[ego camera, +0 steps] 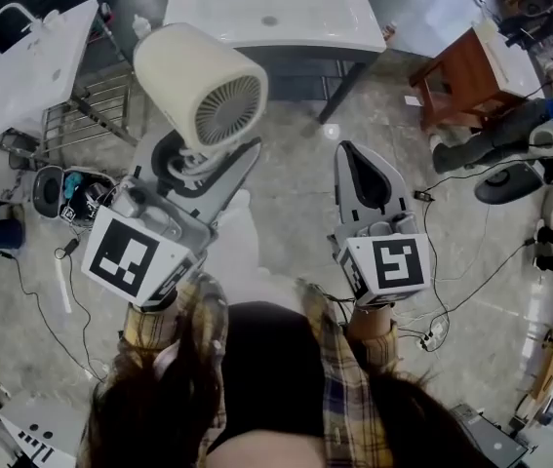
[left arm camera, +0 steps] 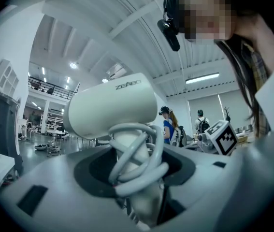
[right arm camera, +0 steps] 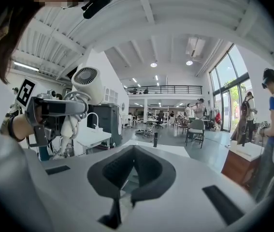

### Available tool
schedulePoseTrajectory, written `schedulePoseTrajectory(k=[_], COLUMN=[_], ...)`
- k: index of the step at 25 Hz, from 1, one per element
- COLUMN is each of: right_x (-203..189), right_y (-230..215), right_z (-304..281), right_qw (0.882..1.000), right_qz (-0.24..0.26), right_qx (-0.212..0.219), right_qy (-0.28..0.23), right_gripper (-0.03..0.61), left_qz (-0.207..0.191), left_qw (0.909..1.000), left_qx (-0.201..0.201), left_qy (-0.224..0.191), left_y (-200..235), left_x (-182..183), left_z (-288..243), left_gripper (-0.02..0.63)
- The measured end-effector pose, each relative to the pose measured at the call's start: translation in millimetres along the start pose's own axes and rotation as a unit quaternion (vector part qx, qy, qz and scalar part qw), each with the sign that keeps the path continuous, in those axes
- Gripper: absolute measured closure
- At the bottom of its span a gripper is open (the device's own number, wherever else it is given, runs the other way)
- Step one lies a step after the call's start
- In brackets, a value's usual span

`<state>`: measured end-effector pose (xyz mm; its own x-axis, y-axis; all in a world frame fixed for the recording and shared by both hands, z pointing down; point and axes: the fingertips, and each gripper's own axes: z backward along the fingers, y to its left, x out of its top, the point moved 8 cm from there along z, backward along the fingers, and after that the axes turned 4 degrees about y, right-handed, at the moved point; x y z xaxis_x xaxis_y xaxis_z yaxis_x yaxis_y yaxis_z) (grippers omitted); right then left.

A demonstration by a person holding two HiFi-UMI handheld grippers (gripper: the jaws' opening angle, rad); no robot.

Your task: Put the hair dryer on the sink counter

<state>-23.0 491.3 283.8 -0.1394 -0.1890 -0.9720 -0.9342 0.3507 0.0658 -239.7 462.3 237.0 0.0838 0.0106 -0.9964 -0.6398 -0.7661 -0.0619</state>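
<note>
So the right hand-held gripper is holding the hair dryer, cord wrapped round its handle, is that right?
Not quite: the left hand-held gripper holds the hair dryer, cord wrapped round its handle, as the left gripper view shows. The right hand-held gripper is shut on nothing.

Right tool, jaws together, nothing between them. At left, the left tool grips a cream dryer; white sink behind.

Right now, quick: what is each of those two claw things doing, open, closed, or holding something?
Left gripper: closed on the handle of the hair dryer.
Right gripper: closed, holding nothing.
</note>
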Motion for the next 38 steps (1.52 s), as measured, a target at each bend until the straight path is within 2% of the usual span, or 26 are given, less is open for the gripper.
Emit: schedulePoseTrajectory(k=[9,17,26,31,38], right_x=[47.9,51.5,48.7,44.3,54.4], right_y=[-30.1,-51.0,-65.1,-89.7,-151.3], right_z=[-127.5,-203.2,-226.8,-240.2,-287.3], right_qw=[1.0,0.999,0.997,0.995,0.997], right_qz=[-0.006,0.005,-0.015,-0.023,-0.007], right_qx=[-0.015,-0.043,-0.076,-0.095,-0.066], right_qy=[0.008,0.009,0.031,0.038,0.029], right_gripper=[0.565,0.565,0.565,0.565,0.563], left_qz=[0.0,-0.004,0.013,0.016,0.013], left_qw=[0.9994,0.9977,0.9949,0.995,0.9966], left_qx=[-0.034,-0.067,-0.1,-0.099,-0.076], left_qy=[-0.008,-0.008,-0.007,-0.003,-0.027], left_y=[113.9,181.9,209.8,216.0,231.3], left_x=[13.6,5.5,1.0,-8.6,0.7], left_z=[-84.5,-136.6,-166.6,-187.5,-249.1], left_gripper=[0.37,0.37,0.37,0.37,0.37])
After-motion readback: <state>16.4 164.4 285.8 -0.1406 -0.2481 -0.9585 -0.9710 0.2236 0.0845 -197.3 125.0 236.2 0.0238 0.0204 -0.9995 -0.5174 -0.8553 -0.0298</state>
